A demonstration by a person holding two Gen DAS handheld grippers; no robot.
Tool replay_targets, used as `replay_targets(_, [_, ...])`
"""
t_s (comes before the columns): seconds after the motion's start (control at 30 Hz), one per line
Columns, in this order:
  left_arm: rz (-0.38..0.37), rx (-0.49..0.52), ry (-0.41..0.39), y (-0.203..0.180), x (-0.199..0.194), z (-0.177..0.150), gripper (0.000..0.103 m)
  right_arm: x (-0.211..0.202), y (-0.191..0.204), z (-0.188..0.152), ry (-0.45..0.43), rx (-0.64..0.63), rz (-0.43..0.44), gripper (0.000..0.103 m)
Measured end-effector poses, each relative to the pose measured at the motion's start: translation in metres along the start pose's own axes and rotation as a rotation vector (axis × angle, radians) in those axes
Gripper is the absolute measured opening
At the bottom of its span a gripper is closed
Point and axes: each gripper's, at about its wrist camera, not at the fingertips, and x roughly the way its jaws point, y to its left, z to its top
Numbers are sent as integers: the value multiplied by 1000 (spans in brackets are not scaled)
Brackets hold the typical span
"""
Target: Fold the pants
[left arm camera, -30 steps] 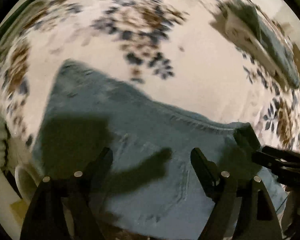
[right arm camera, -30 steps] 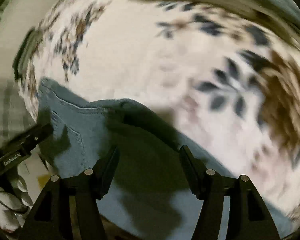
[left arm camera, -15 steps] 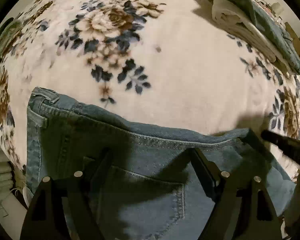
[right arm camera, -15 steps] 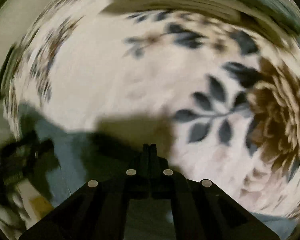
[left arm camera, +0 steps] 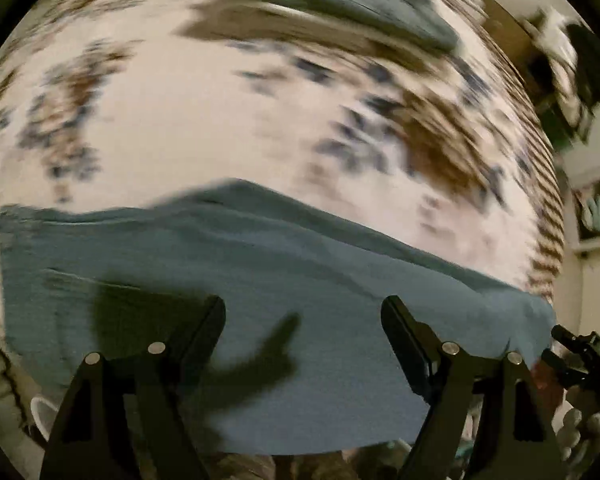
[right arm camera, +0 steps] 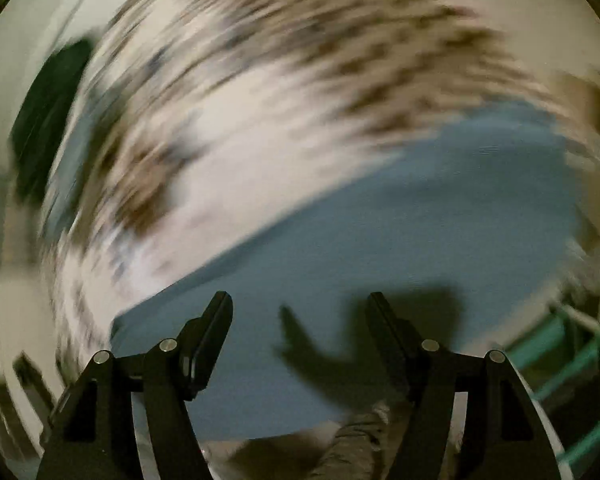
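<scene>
Denim pants [left arm camera: 284, 304] lay flat on the flowered blanket [left arm camera: 204, 128], near edge, looking partly folded; left gripper [left arm camera: 302, 344] and right gripper [right arm camera: 300, 336] both spread, holding nothing, further folds likely remained.

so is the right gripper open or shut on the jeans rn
Open. The right gripper has its fingers spread wide with nothing between them, above the jeans, which lie on the floral blanket.

Dim, warm room light from above. Both views are smeared by motion blur, the right wrist worst. Hard finger shadows fall on the pants [left arm camera: 308, 280]. Fisheye bends the edges into black corners.
</scene>
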Motion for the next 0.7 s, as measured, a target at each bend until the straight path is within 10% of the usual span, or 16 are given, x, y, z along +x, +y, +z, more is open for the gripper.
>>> replay_targets(0.17, [-84,76,40,-83,26,-2,79,-21,-152,37,-29,176,-63,88])
replay_targets(0.33, [-104,164,74,-154,52,-7,79,20,-248,16,-10,434,247,93])
replay_targets(0.53, [-99,209,107,-194,80,-9,79,101,-261,-11,-62,634,586,97])
replay_targets(0.7, [-55,246,143,-207,100,-13,79,76,-247,-3,-202,590,563,46])
